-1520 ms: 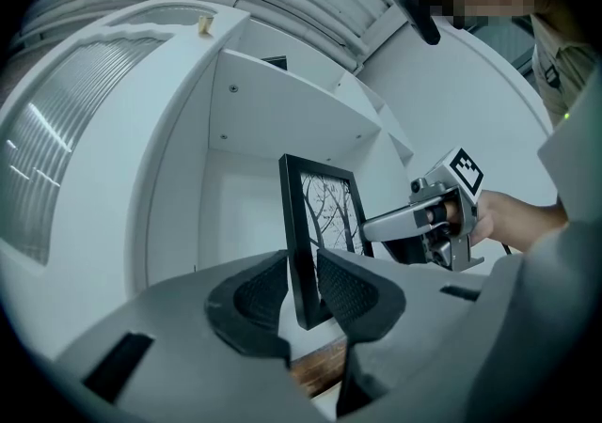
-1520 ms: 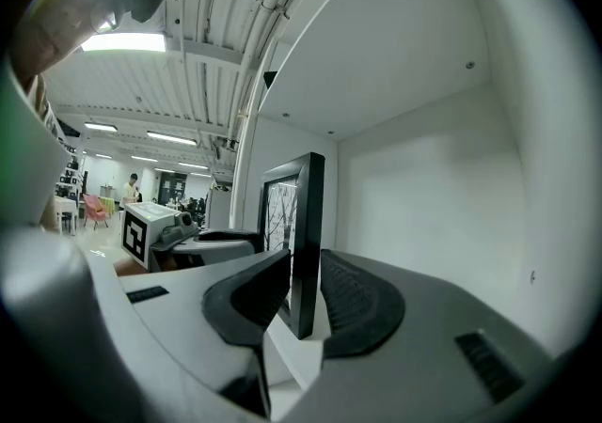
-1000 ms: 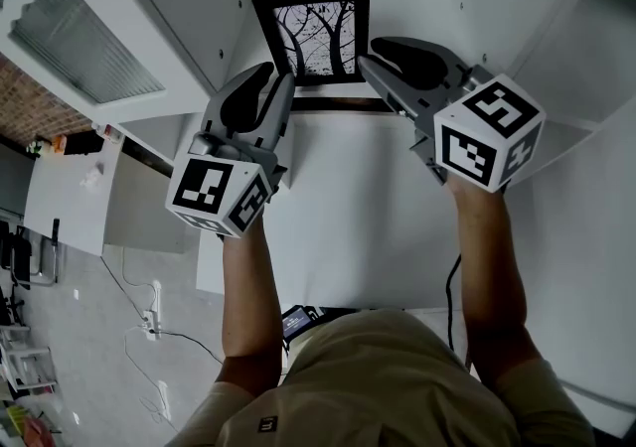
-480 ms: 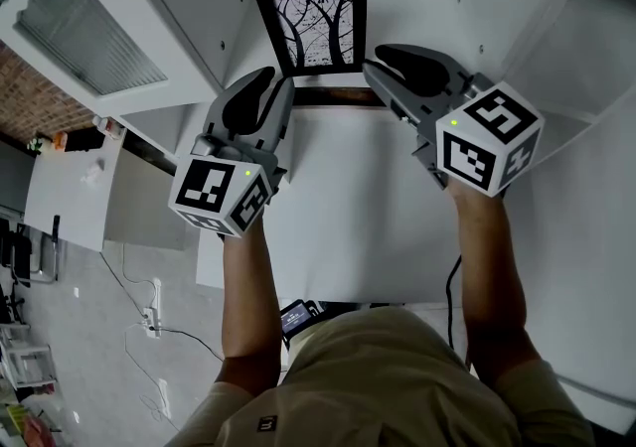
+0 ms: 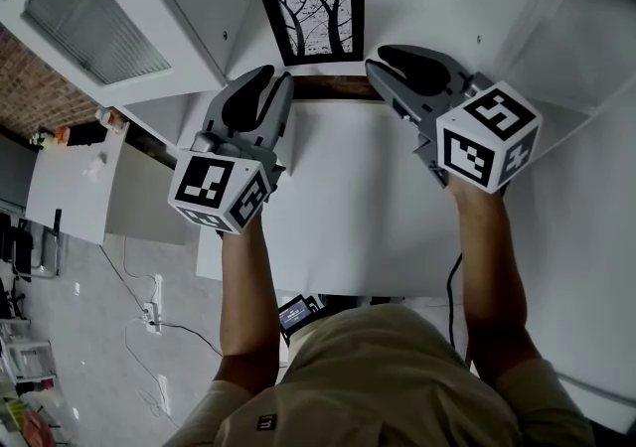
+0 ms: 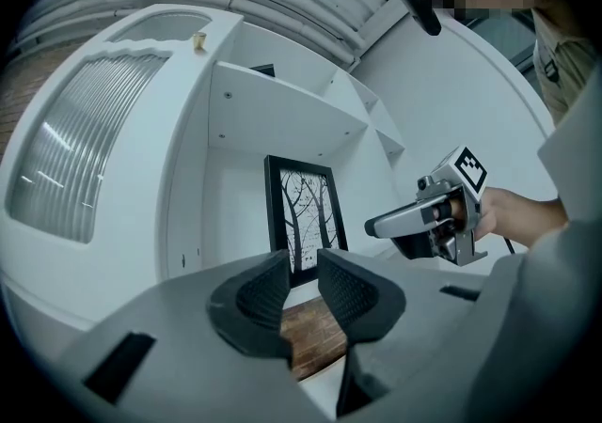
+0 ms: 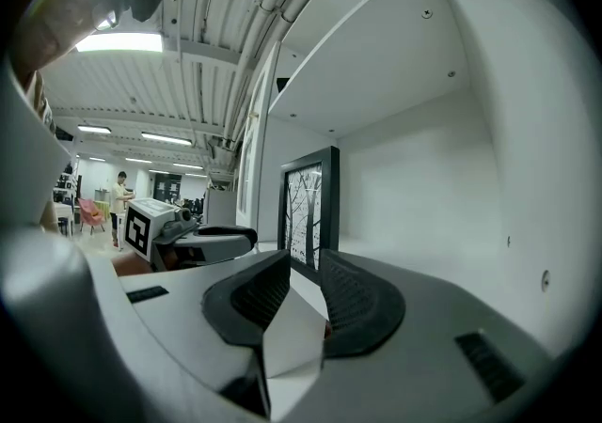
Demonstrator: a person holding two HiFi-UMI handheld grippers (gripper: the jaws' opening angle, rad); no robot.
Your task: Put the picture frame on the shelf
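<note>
Left gripper (image 6: 302, 271): jaws slightly apart, nothing between. Right gripper (image 7: 305, 266): same, narrow gap, empty. Shelf (image 5: 348, 207) board beneath both. Picture frame (image 5: 319, 16) ahead of both jaw tips, midway between them, touching neither, upright on shelf near back wall. Risk: stance looks near vertical; forward nudge from either jaw could topple it.

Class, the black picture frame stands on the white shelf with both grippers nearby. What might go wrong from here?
1. The black picture frame with the tree print stands upright near the front edge of the white shelf; no rear support shows, so it may tip.
2. The left gripper and right gripper, both open and empty, hover just in front; a careless move might knock it.
</note>
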